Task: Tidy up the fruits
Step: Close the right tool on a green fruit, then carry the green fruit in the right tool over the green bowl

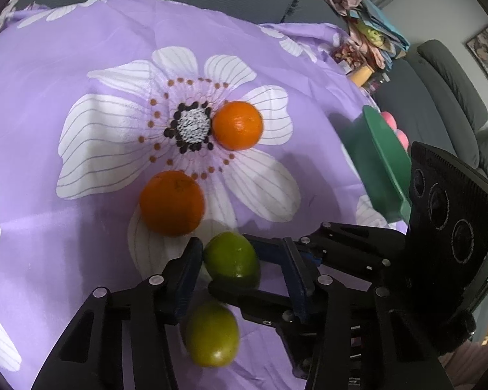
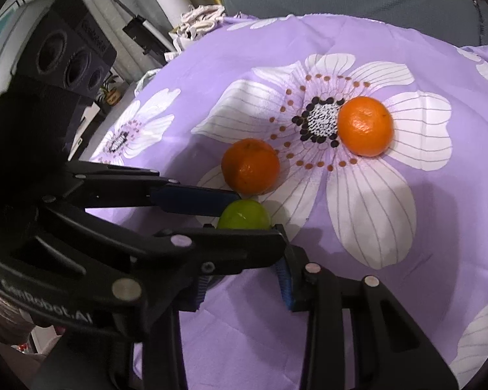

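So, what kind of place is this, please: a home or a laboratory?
Most likely a home living room. A grey sofa stands behind the table, a flowered purple cloth covers it like a tablecloth, and folded clothes and household clutter are piled at its far edge.

I see my left gripper (image 1: 240, 260) low over the lilac cloth printed with white flowers (image 1: 81, 65), its blue-padded fingers (image 1: 190, 273) standing either side of a round green lime (image 1: 231, 255). The right gripper (image 1: 231, 292) reaches in from the right, crossing just below that lime. A second green lime (image 1: 211, 333) lies nearer still. Beyond the lime sits a round orange (image 1: 171, 202); farther off, a second orange (image 1: 237, 125). Well right stands a green plastic bowl (image 1: 382, 159) holding pink balls (image 1: 397, 130).
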`<action>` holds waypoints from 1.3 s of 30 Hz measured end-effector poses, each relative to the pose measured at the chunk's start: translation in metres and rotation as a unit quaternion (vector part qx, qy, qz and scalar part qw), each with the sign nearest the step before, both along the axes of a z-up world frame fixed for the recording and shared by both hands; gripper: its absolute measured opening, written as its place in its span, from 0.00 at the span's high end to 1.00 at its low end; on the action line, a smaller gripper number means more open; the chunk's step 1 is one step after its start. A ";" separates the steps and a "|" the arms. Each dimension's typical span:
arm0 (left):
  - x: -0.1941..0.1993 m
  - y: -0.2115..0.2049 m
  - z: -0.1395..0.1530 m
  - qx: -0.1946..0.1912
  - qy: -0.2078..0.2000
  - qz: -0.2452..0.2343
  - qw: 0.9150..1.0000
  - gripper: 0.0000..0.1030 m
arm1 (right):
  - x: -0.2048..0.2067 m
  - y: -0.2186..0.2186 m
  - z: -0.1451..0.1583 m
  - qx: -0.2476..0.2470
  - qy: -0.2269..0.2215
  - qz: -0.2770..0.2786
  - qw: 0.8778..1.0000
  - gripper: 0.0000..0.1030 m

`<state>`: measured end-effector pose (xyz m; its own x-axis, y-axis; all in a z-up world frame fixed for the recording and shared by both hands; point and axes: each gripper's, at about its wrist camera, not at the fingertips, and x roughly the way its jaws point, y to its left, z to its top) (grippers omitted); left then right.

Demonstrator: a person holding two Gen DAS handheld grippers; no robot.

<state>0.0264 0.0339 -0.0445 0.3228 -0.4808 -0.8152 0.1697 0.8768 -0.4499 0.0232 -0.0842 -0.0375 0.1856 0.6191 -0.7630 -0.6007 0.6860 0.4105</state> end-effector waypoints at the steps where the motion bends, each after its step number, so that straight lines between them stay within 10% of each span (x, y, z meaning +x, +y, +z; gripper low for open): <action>1: -0.002 -0.004 0.003 0.000 -0.006 -0.003 1.000 0.56 | -0.001 -0.003 0.003 0.002 -0.004 -0.002 1.000 0.65; 39: 0.041 -0.218 0.083 -0.004 -0.102 -0.203 0.974 0.65 | -0.022 -0.212 0.079 0.020 -0.151 -0.231 0.961 0.65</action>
